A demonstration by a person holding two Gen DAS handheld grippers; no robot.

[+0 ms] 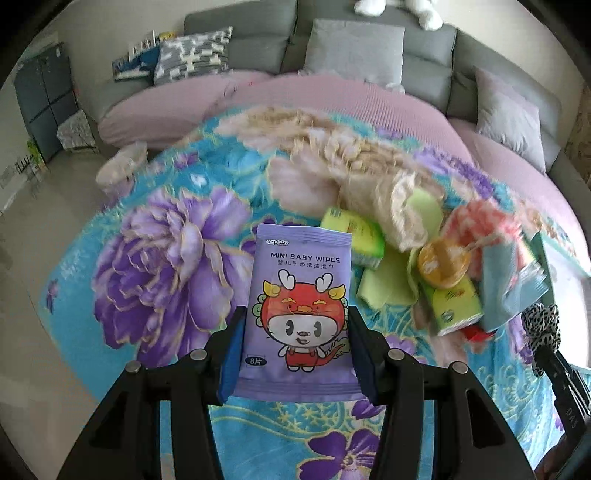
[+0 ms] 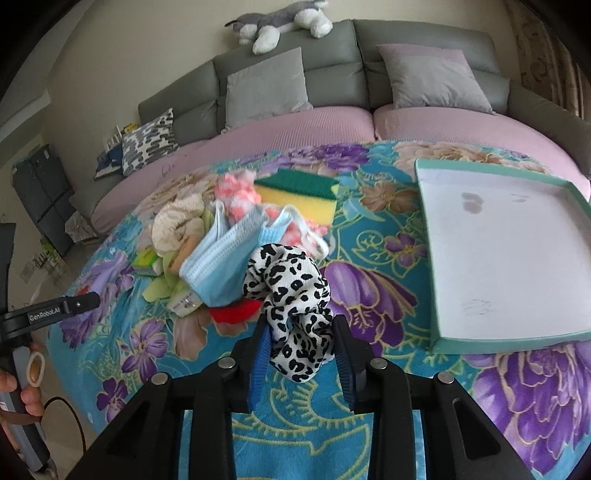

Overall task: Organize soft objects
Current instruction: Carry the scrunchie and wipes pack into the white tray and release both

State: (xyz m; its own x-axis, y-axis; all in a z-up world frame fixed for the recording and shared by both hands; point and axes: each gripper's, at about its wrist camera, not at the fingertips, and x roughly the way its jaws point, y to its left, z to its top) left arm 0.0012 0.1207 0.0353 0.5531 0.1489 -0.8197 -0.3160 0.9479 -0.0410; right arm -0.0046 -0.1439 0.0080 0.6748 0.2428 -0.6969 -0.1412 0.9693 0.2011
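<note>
A purple pack of mini baby wipes (image 1: 299, 266) stands upright between the blue pads of my left gripper (image 1: 295, 314), which is shut on its lower half, lifted above the floral blanket (image 1: 155, 258). My right gripper (image 2: 301, 325) is shut on a black-and-white leopard-print scrunchie (image 2: 288, 280), whose folds bulge out above the fingers. In the left wrist view that scrunchie (image 1: 541, 325) shows at the right edge. The pile on the blanket holds blue face masks (image 2: 225, 258), a pink fluffy item (image 2: 236, 192), a green-and-yellow sponge (image 2: 295, 195), a cream cloth (image 2: 177, 221) and green tissue packs (image 1: 354, 232).
A teal-rimmed tray with a bare white floor (image 2: 509, 266) lies on the blanket at the right. A grey sofa (image 2: 332, 48) with cushions and a plush dog (image 2: 280, 22) stands behind. A hand (image 2: 26, 391) grips the left tool's handle at the left edge.
</note>
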